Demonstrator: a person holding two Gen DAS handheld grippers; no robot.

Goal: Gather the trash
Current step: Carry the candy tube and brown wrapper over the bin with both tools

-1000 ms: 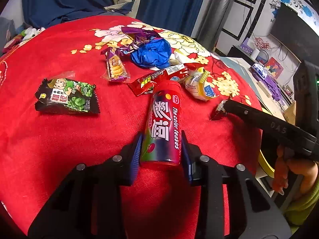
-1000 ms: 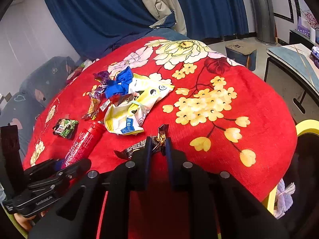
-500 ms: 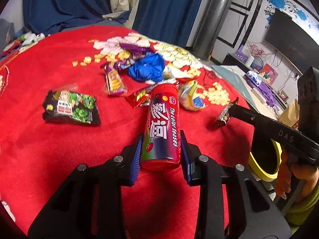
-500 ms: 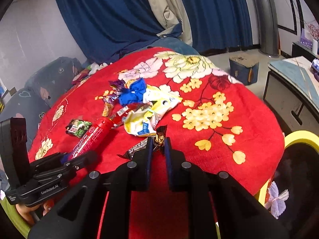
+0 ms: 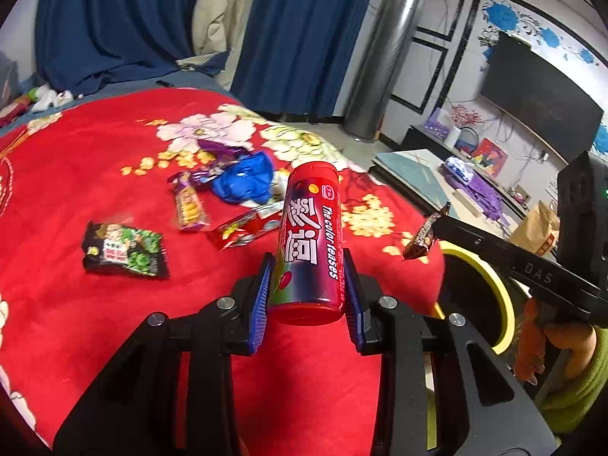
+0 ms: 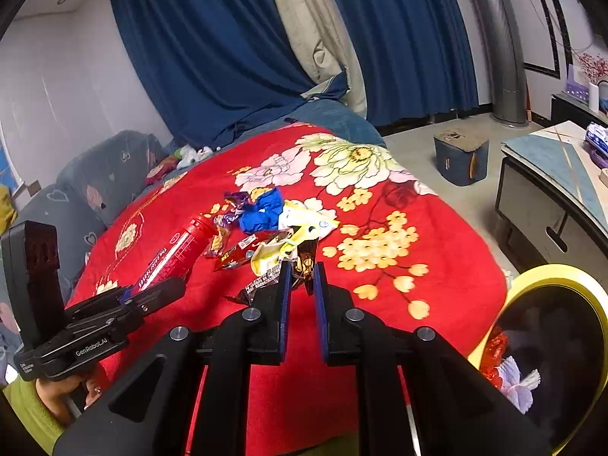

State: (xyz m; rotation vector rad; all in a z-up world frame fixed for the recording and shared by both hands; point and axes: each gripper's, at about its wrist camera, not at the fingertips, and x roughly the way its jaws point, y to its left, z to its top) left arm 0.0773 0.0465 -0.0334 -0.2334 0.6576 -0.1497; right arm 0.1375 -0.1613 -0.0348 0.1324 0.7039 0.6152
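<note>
The left gripper [image 5: 307, 296] is clamped on a red candy tube [image 5: 309, 243], its blue pads [image 5: 259, 306] pressing the tube on both sides near the bottom end. The tube is up off the red flower blanket [image 5: 76, 174] and points away from the camera with its cap on the far end. The right gripper [image 6: 302, 277] is squeezed on a small brown and gold wrapper [image 6: 306, 256], which sticks up between the tips and is also held up in the air. In the left wrist view that same wrapper hangs at the tip of the right gripper, over the edge of the blanket. More trash lies on the blanket: a black and green snack bag [image 5: 125, 249] well off to the left, a red wrapper [image 5: 245, 230], a small clear packet with yellow snacks [image 5: 189, 207], a crumpled blue wrapper [image 5: 245, 182], a purple wrapper [image 5: 218, 159] and a yellow and white bag [image 6: 300, 228]. A bin with a yellow rim [image 6: 558, 273] stands just beside the blanket on the right, and some white and red trash [image 6: 509, 372] is inside it. A hand [image 6: 66, 395] in a green sleeve holds the left gripper's handle
</note>
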